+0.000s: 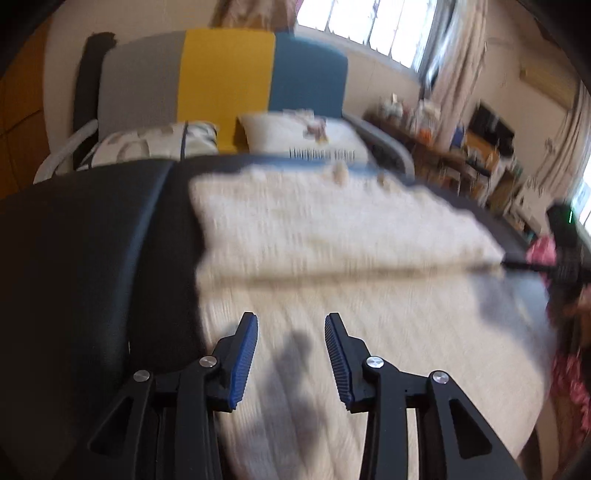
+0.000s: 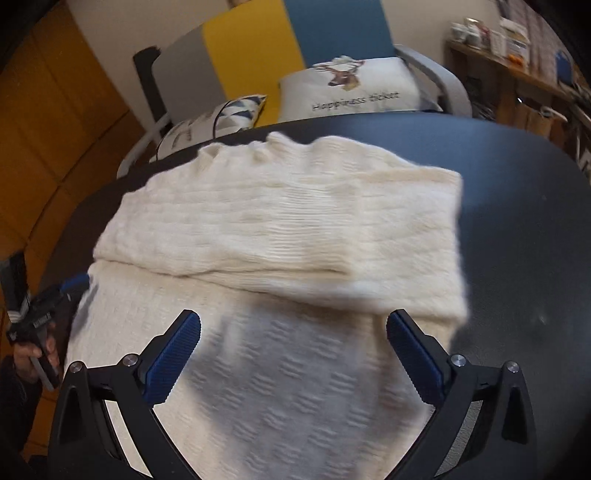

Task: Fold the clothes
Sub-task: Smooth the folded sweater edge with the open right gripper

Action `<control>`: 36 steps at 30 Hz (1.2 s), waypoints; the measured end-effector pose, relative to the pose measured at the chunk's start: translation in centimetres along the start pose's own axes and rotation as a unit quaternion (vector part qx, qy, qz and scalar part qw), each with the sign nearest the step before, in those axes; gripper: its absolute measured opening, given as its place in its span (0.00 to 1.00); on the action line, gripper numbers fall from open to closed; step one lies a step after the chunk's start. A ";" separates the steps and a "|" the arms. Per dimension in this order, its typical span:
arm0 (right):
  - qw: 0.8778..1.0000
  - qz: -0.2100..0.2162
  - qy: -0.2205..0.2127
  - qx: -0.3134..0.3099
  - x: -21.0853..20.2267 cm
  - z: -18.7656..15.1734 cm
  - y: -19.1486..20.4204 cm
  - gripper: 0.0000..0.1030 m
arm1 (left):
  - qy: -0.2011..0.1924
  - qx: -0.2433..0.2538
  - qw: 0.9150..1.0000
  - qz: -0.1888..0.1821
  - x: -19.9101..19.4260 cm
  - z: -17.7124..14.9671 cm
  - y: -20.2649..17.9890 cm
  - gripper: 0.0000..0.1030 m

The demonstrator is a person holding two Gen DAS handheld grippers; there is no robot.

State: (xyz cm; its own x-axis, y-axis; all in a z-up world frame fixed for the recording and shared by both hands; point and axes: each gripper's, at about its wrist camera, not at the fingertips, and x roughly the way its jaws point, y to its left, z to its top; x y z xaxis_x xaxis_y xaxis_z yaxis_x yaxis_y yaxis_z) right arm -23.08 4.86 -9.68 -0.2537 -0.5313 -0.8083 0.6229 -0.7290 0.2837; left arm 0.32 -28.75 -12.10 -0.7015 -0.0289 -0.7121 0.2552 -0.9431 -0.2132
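Two grippers: left gripper (image 1: 290,325) and right gripper (image 2: 293,323), jaws of both parted, nothing between them.
Sweater: cream knit sweater (image 2: 280,229) lies on the dark table (image 2: 517,221), under and ahead of both jaws; its far part is folded over.
Hard to see: left view is blurred; sweater's near edge is cut off.
Writing: pillow (image 2: 354,88) beyond the table reads "Happiness ticket".

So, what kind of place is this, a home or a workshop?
Most likely a home, a living room or bedroom. A cream knitted sweater lies on a dark table; behind it stands a grey, yellow and blue chair with printed cushions, beside cluttered wooden shelves and curtained windows.
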 end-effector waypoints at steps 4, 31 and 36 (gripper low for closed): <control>1.000 -0.004 0.027 0.005 2.8 -0.2 0.4 1.00 | 0.040 -0.001 0.999 0.027 2.7 1.2 0.4 0.37; 0.993 -0.064 0.059 -0.080 3.0 -6.3 5.3 1.00 | 0.052 0.021 0.995 0.083 1.7 -1.8 -0.5 0.40; 0.997 -0.032 0.046 -0.053 0.0 -8.0 4.2 1.00 | 0.029 -0.011 0.998 0.060 -2.4 -3.6 0.8 0.41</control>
State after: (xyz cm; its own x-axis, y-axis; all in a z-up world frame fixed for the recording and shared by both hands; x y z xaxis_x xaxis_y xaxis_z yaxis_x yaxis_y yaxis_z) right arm -14.58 5.23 -12.64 -0.2299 -0.4405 -0.8678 0.6840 -0.7074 0.1779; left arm 4.58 -28.21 -12.95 -0.6260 -0.1214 -0.7703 0.3503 -0.9263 -0.1388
